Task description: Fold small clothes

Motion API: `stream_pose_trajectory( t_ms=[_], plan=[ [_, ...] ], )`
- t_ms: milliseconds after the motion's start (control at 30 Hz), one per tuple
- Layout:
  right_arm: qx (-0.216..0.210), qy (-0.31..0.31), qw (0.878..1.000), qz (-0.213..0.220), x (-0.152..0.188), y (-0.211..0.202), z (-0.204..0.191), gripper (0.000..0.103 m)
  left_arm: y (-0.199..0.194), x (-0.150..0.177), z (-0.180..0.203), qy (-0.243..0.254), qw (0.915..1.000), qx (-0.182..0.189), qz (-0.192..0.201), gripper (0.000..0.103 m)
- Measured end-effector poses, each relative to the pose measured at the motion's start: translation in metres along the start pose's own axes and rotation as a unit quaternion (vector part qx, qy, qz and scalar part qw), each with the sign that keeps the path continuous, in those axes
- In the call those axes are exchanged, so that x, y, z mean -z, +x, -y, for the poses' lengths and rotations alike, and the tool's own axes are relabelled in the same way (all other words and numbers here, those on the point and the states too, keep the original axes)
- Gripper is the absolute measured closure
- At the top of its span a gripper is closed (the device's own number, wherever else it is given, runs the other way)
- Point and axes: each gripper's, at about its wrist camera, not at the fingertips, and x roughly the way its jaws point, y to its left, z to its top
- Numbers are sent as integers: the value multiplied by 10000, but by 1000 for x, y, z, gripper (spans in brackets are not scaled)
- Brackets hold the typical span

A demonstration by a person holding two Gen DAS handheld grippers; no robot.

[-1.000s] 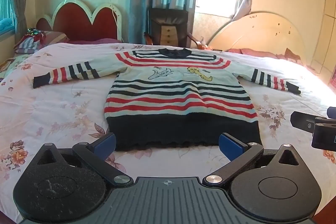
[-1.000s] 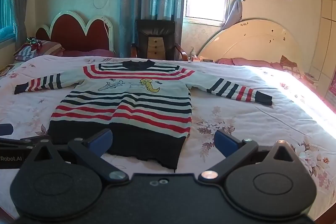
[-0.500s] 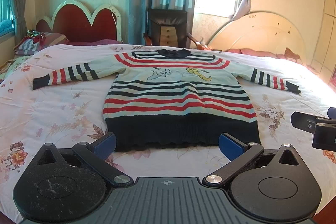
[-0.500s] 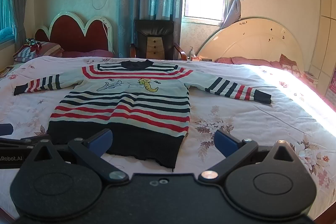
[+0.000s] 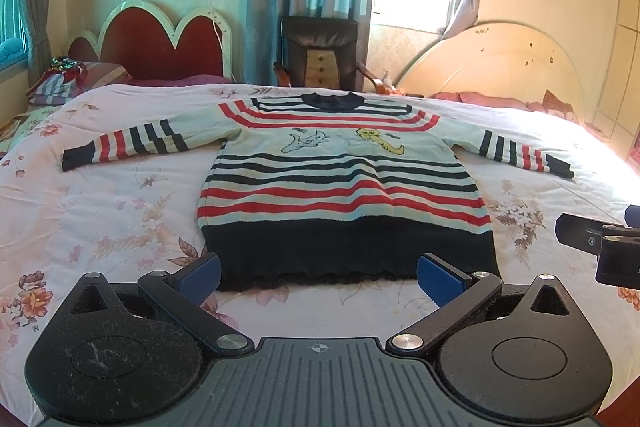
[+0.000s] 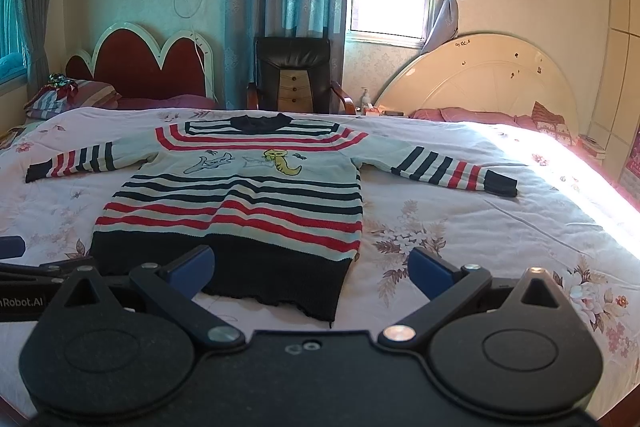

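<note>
A small striped sweater (image 5: 340, 183) lies flat on the bed, front up, both sleeves spread out, dark hem toward me. It also shows in the right wrist view (image 6: 240, 199). My left gripper (image 5: 319, 277) is open and empty, hovering just in front of the hem's middle. My right gripper (image 6: 310, 269) is open and empty, in front of the hem's right corner. The right gripper's body shows at the right edge of the left wrist view (image 5: 600, 247).
The floral bedspread (image 5: 100, 227) covers a wide bed. A red headboard (image 5: 160, 47), a dark armchair (image 5: 320, 55) and a cream headboard (image 5: 500, 63) stand behind it. Folded cloth and pillows (image 5: 68, 83) lie at the far left.
Both views have risen slightly, so the sweater sits a little lower in frame. The sweater has not moved and both grippers stay open.
</note>
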Motion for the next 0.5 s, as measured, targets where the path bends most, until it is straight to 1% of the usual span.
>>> stream_pose_trajectory(
  t_ms=[500],
  plan=[
    [-19, -7, 10000, -15, 1, 1, -1, 1, 0, -2, -2, 6, 10000, -33, -12, 0]
  ],
)
